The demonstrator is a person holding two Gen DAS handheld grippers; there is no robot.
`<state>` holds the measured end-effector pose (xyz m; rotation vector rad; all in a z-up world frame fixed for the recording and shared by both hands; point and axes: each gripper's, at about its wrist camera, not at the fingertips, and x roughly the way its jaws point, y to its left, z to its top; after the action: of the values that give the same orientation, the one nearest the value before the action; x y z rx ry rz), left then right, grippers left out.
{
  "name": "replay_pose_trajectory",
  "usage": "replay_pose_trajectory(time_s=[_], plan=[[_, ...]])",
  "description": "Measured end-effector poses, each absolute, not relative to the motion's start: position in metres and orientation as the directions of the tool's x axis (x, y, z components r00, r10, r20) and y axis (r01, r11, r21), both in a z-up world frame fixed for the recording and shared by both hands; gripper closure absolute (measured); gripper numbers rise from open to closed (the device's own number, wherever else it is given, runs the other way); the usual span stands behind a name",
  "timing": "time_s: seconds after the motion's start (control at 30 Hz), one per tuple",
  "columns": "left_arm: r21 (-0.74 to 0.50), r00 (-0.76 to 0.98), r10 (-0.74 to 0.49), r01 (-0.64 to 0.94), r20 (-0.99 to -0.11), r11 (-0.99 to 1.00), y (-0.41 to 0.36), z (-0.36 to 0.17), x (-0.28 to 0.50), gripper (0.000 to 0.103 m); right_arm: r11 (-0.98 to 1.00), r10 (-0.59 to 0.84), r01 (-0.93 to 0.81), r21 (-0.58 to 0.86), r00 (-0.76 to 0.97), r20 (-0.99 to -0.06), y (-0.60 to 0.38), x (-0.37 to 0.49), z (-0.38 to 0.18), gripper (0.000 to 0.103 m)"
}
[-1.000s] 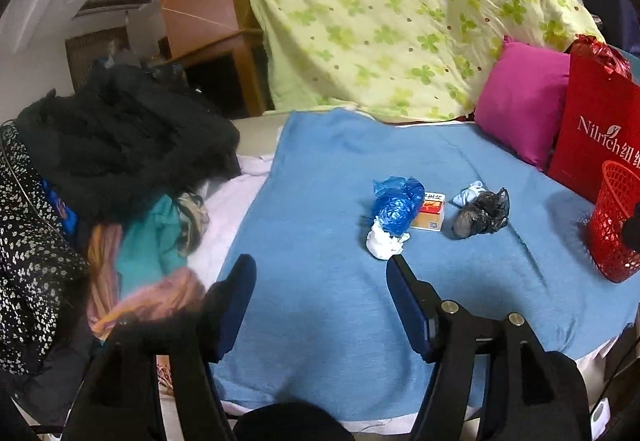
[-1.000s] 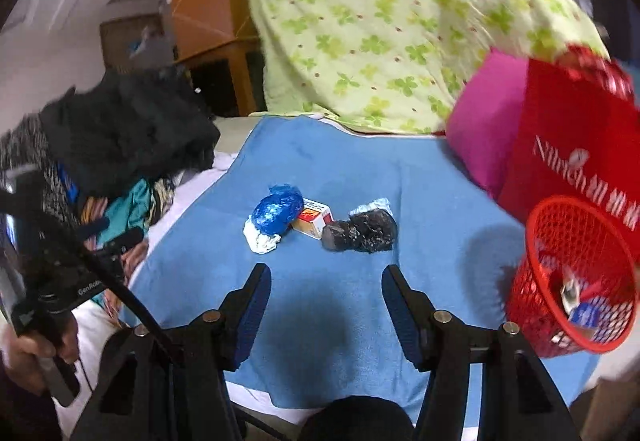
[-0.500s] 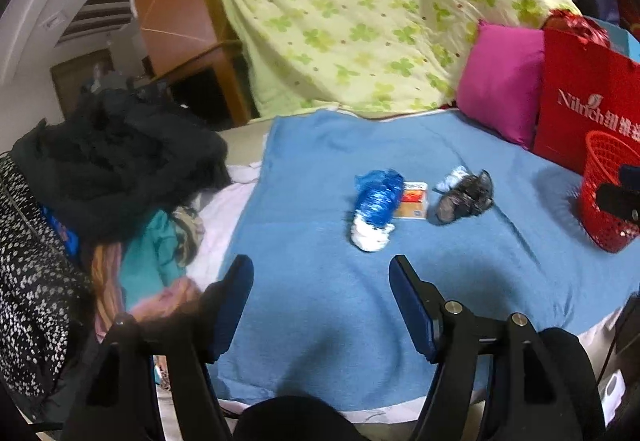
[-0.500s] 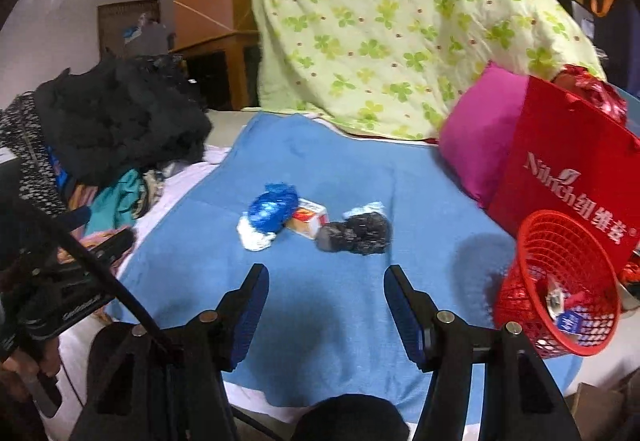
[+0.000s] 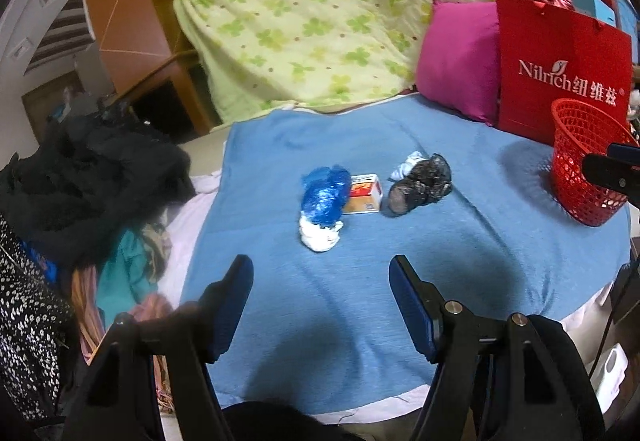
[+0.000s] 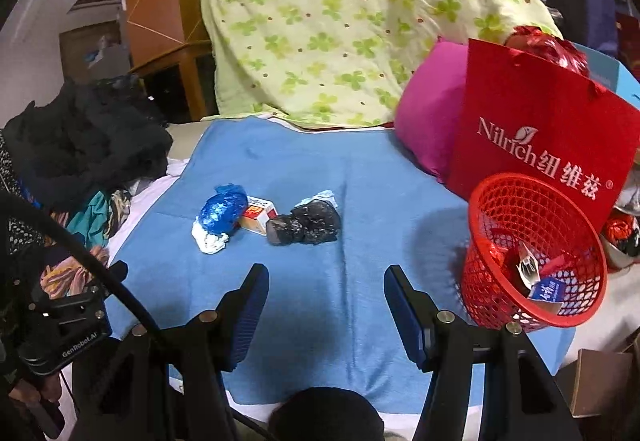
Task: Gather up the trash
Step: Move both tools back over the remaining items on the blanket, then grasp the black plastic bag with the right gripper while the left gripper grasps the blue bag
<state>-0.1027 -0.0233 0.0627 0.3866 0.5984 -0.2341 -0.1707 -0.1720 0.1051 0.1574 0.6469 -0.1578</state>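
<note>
Trash lies in a row on the blue blanket [image 5: 360, 281]: a crumpled blue plastic bag [image 5: 325, 195] with a white wad [image 5: 320, 235], a small orange-and-white box [image 5: 363, 194], and a black plastic bag [image 5: 420, 187]. The same trash shows in the right wrist view: blue bag [image 6: 222, 213], box [image 6: 259, 216], black bag [image 6: 308, 225]. A red mesh basket [image 6: 532, 249] with wrappers inside stands at the right, and also shows in the left wrist view [image 5: 584, 169]. My left gripper [image 5: 320, 281] and right gripper [image 6: 324, 289] are open and empty, short of the trash.
A red Nilrich paper bag [image 6: 540, 137] and a pink pillow [image 6: 428, 121] stand behind the basket. A green-patterned quilt [image 5: 320, 13] is piled at the back. A heap of dark clothes [image 5: 88, 177] lies at the left. The blanket's front edge is below the grippers.
Both grippers have shifted a little and stayed open. In the left wrist view the trash has slid left and nearer the centre. Nothing was picked up.
</note>
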Motion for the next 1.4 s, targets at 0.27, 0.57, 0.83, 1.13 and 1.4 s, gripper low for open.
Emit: replay_pose_trajectory(time_s=[0.27,0.57,0.83,1.13,1.4], plan=[[0.295,0.799,-0.114,0.344,-0.59,0.891,-0.034,0.061,-0.104,0.032,0.972,-0.104,0.21,0.106,0.785,-0.61,-0.179,-0.173,0.103,0.039],[0.291,0.789,-0.123,0.361,-0.602,0.886,-0.043,0.056,-0.099,0.032,0.968,-0.11,0.224,0.11,0.778,-0.618,-0.186,-0.17,0.1,0.039],[0.224,0.745,-0.154,0.381,-0.649,0.897,-0.036,0.04,-0.08,0.032,0.966,-0.078,0.216,0.142,0.767,-0.637,-0.193,-0.156,0.092,0.039],[0.098,0.681,-0.089,0.23,-0.727,0.968,0.029,-0.002,-0.007,0.032,0.918,0.124,0.169,0.36,0.739,-0.662,-0.211,-0.093,0.057,0.039],[-0.084,0.609,-0.217,0.239,-0.763,0.967,0.043,-0.031,0.05,0.032,0.797,0.295,0.218,0.564,0.674,-0.677,-0.216,-0.01,0.001,0.039]])
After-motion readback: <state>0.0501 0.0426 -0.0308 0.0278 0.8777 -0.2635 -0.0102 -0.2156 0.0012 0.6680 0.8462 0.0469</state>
